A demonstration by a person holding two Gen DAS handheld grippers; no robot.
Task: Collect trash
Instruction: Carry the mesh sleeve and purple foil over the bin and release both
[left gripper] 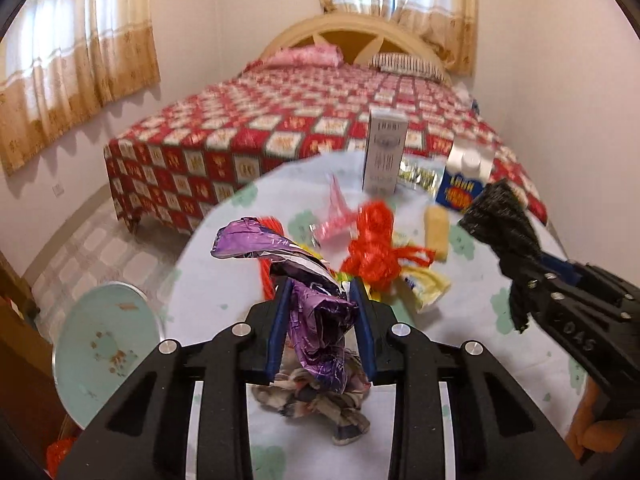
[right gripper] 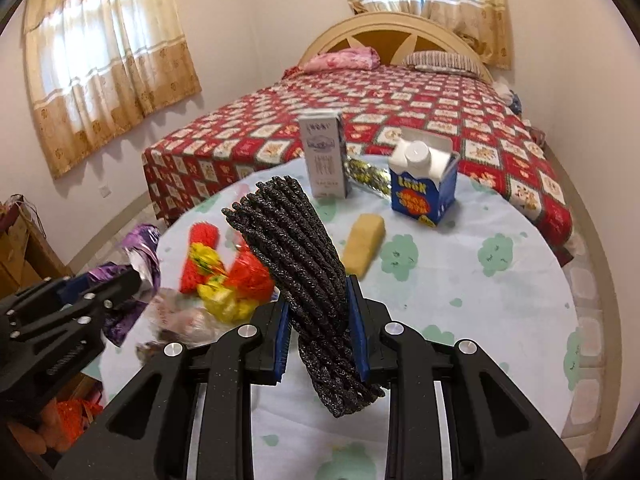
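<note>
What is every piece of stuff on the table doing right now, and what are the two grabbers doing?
Left gripper: shut on the purple foil wrapper.
Right gripper: shut on the black braided bundle.
Grey carton: standing upright.
Blue milk carton: upright, cap on.
Yellow block: lying flat.
Orange netting: crumpled on the tablecloth.
</note>
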